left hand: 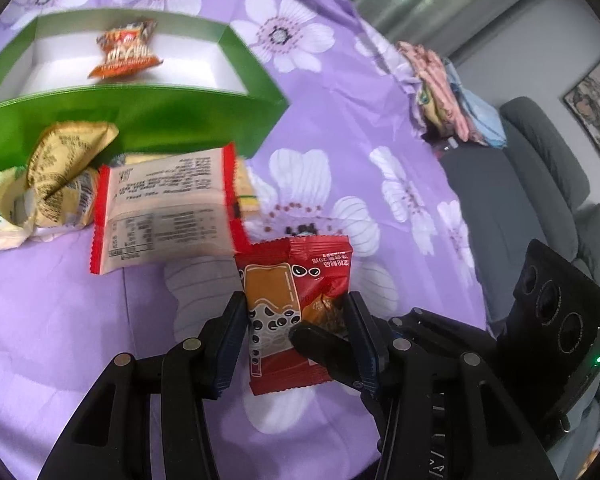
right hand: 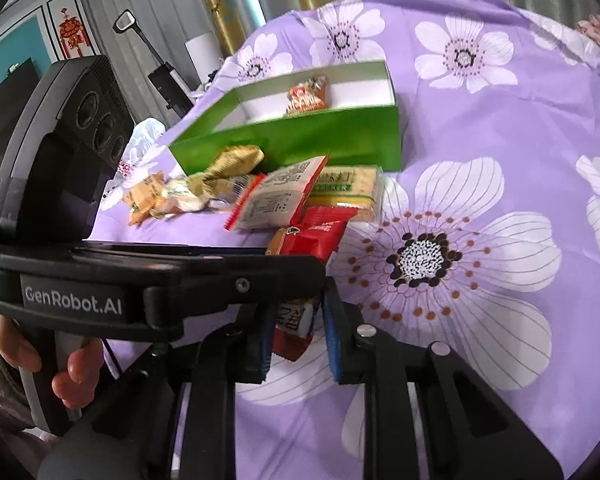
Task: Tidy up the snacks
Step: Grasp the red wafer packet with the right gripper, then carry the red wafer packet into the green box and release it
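Nearest the left wrist camera, the left gripper (left hand: 296, 320) is closed on a red snack packet (left hand: 296, 280), its blue pads pressing the packet's two sides. One black finger of the right gripper (left hand: 320, 344) crosses the packet's lower right part. In the right wrist view, the right gripper (right hand: 294, 328) pinches the near end of the same red packet (right hand: 312, 236), and the left gripper's body lies across in front. A hand (right hand: 76, 372) holds that body's handle at the lower left. Just beyond the packet lies a pile of snacks (left hand: 160, 208) on the purple flowered cloth (left hand: 340, 100). Behind the pile stands an open green box (left hand: 204, 120) holding one orange packet (left hand: 126, 50). Farther right sits a grey sofa (left hand: 540, 168).
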A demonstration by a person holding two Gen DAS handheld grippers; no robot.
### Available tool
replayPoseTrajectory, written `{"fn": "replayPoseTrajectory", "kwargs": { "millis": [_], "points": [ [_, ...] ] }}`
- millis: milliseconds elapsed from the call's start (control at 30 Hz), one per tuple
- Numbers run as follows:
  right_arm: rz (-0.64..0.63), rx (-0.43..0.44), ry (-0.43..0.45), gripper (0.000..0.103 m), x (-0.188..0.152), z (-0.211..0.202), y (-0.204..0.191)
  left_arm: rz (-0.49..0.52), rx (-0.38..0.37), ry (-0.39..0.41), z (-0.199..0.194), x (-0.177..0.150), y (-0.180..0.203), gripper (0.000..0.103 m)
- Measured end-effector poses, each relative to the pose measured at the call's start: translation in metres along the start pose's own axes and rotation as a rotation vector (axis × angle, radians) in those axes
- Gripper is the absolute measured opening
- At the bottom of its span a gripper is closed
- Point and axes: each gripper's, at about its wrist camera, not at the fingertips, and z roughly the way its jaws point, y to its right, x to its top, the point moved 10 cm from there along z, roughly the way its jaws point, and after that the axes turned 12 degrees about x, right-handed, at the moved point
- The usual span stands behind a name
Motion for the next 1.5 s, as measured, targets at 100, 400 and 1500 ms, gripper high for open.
{"fn": "replayPoseTrajectory", "kwargs": {
  "millis": [100,400,1500],
  "points": [
    [-0.014,0.000,0.028,0.022,0.006,-0.013,-0.009,0.012,-0.004,0.029,-0.013,0.003,0.008,0.050],
    [-0.082,-0.013,0.117,0.022,0.036,-0.044,-0.030,0.050,-0.023,0.138,-0.052,0.030,0.026,0.050],
    [-0.233,0.041,0.165,0.022,0.174,0.032,-0.040,-0.015,0.054,0.280,-0.061,0.165,-0.058,0.050]
  ]
}}
